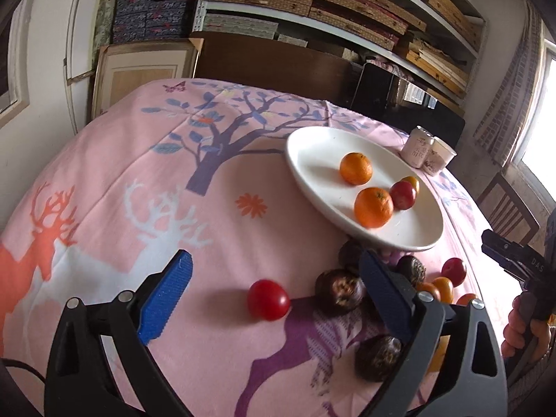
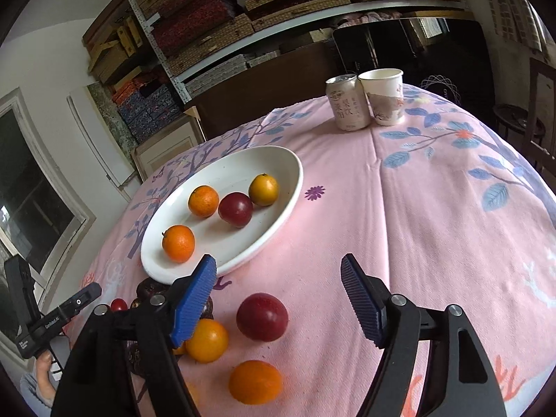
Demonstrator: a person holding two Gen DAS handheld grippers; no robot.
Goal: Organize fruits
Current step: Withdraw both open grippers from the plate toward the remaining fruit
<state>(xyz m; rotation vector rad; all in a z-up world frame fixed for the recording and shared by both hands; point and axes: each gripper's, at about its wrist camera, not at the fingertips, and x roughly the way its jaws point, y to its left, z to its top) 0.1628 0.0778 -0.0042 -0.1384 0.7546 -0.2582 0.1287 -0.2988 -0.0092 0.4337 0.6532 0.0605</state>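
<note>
A white oval plate (image 1: 312, 160) (image 2: 243, 170) on the pink tablecloth holds two oranges (image 1: 356, 168) (image 2: 178, 243), a dark red plum (image 2: 235, 209) and a yellow-orange fruit (image 2: 263, 189). My left gripper (image 1: 274, 278) is open and empty above a small red tomato (image 1: 268, 299), with dark brown fruits (image 1: 340, 291) by its right finger. My right gripper (image 2: 278, 288) is open and empty above a red plum (image 2: 262, 316). An orange-yellow fruit (image 2: 207, 340) and an orange (image 2: 254, 386) lie loose near it.
A drink can (image 2: 347, 102) and a paper cup (image 2: 384, 95) stand at the table's far side. Shelves of boxes (image 1: 312, 3) line the wall behind. A wooden chair (image 1: 507, 208) stands beside the table. The tablecloth (image 2: 434, 208) stretches out to the right.
</note>
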